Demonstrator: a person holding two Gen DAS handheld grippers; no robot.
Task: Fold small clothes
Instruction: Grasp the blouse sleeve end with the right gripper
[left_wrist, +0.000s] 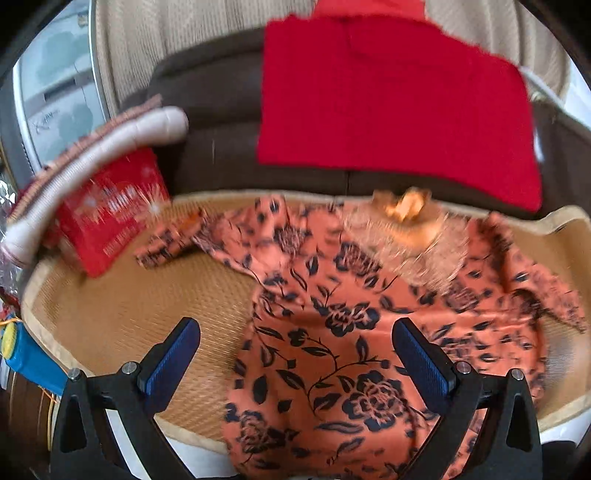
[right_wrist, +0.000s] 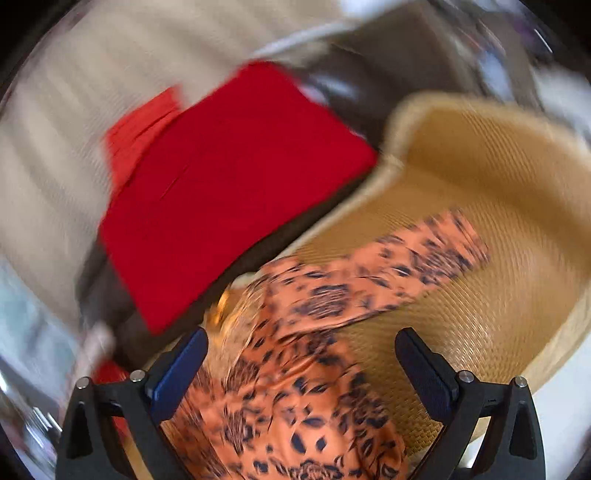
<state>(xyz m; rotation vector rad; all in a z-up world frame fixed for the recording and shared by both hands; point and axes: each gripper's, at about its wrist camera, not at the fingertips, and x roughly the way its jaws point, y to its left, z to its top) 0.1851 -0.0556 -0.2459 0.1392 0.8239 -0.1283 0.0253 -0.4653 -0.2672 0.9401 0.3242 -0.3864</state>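
Observation:
An orange garment with a dark floral print (left_wrist: 343, 325) lies spread on a woven tan mat (left_wrist: 140, 314), with a lacy beige collar and a gold bow (left_wrist: 404, 206) at its far end. My left gripper (left_wrist: 295, 350) is open and empty, hovering over the garment's lower body. My right gripper (right_wrist: 301, 363) is open and empty above the same garment (right_wrist: 295, 387), near its right sleeve (right_wrist: 417, 258). The right wrist view is blurred by motion.
A folded red garment (left_wrist: 395, 107) lies on a dark brown cushion (left_wrist: 210, 110) behind the mat; it also shows in the right wrist view (right_wrist: 229, 192). A red box (left_wrist: 110, 210) and a white roll (left_wrist: 110, 147) sit at the mat's left corner. The mat's edge (right_wrist: 413, 110) curls up at right.

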